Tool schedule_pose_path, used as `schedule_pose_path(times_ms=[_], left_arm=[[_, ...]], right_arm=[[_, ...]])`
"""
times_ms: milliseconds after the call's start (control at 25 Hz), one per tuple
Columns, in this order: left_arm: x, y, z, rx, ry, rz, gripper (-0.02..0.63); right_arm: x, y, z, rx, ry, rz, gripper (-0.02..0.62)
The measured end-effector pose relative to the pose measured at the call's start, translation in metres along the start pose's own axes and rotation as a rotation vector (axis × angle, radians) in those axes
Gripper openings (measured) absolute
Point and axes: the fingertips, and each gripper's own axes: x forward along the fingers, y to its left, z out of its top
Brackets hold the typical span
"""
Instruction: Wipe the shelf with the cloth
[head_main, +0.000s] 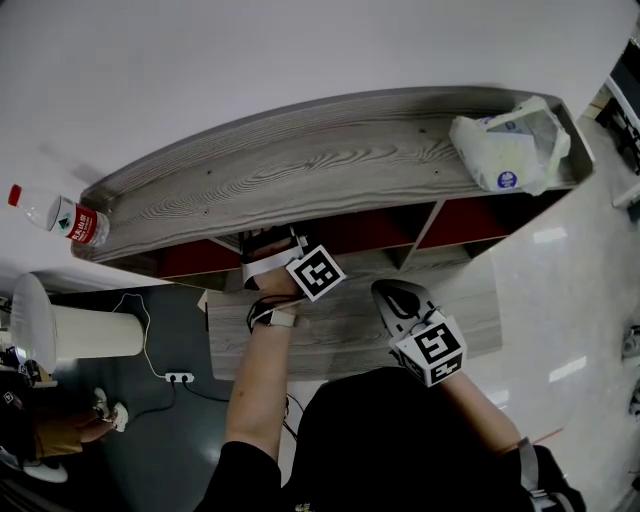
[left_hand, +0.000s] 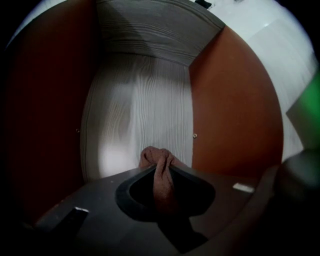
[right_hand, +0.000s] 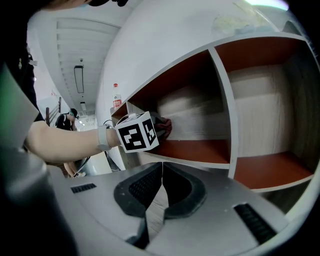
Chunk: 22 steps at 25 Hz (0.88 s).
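A reddish-brown cloth is pinched between the jaws of my left gripper, bunched up past the fingertips. That gripper reaches into a shelf compartment with red side walls and a grey wood-grain back panel. In the right gripper view, its marker cube sits at the compartment's mouth with the cloth just inside. My right gripper is shut on nothing and hangs in front of the shelf, apart from the cloth.
The grey wooden shelf top carries a white plastic bag at its right end and a water bottle at its left. A white divider separates two red-floored compartments. A white cylinder and power strip stand on the floor.
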Motion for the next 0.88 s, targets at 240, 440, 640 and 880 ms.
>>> schedule_pose_path(times_ms=[240, 440, 640, 880], left_arm=[[-0.035, 0.0, 0.008, -0.214, -0.096, -0.029, 0.064], [-0.083, -0.004, 0.007, -0.499, -0.217, -0.101, 0.064], [-0.123, -0.005, -0.006, -0.797, -0.318, -0.184, 0.064], [-0.162, -0.008, -0.028, -1.145, -0.464, -0.266, 0.064]], right_arm=[[-0.004, -0.001, 0.003, 0.004, -0.006, -0.018, -0.002], [-0.01, 0.002, 0.007, 0.008, -0.014, -0.022, -0.002], [-0.012, 0.009, 0.016, 0.011, -0.031, -0.014, -0.002], [-0.008, 0.022, 0.021, 0.001, -0.035, 0.011, -0.002]])
